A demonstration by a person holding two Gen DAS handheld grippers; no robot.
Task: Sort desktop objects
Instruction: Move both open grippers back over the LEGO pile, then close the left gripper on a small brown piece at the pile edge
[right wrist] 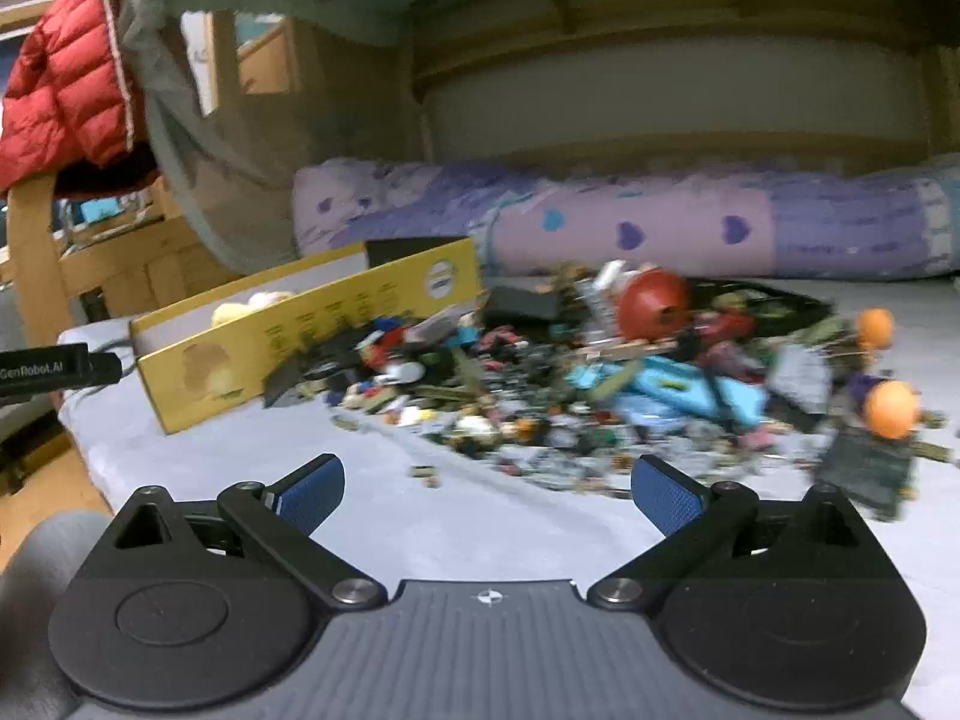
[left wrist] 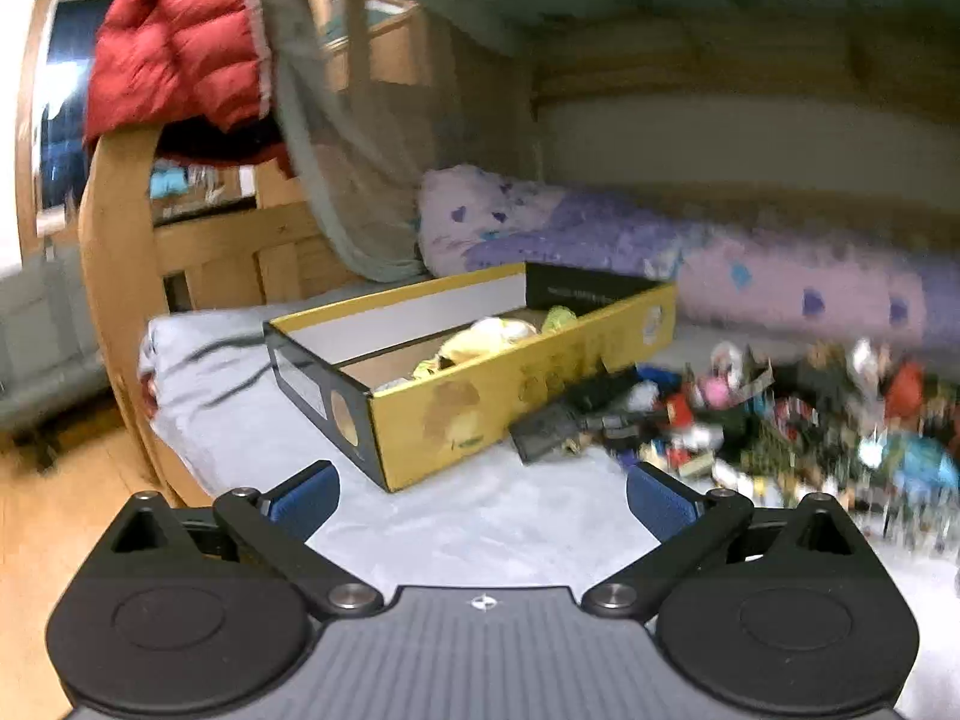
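Note:
A yellow cardboard box [left wrist: 480,402] lies on the pale grey bed sheet [left wrist: 456,528], with soft yellow toys [left wrist: 486,336] inside. To its right spreads a blurred heap of small toys and bricks [left wrist: 780,420]. My left gripper [left wrist: 483,495] hovers over the sheet in front of the box, open, nothing between its blue pads. In the right wrist view the same box [right wrist: 300,348] sits at the left and the toy heap [right wrist: 600,384] fills the middle, with a red ball [right wrist: 651,303] and two orange balls [right wrist: 891,408]. My right gripper [right wrist: 489,492] is open and holds nothing.
A rolled purple heart-print quilt [right wrist: 630,222] lies along the back of the bed. A red puffer jacket [left wrist: 180,42] hangs over the wooden bed frame [left wrist: 114,276] at the left. Wooden floor [left wrist: 54,516] shows beyond the bed's left edge. The other gripper's body [right wrist: 54,363] shows at the left.

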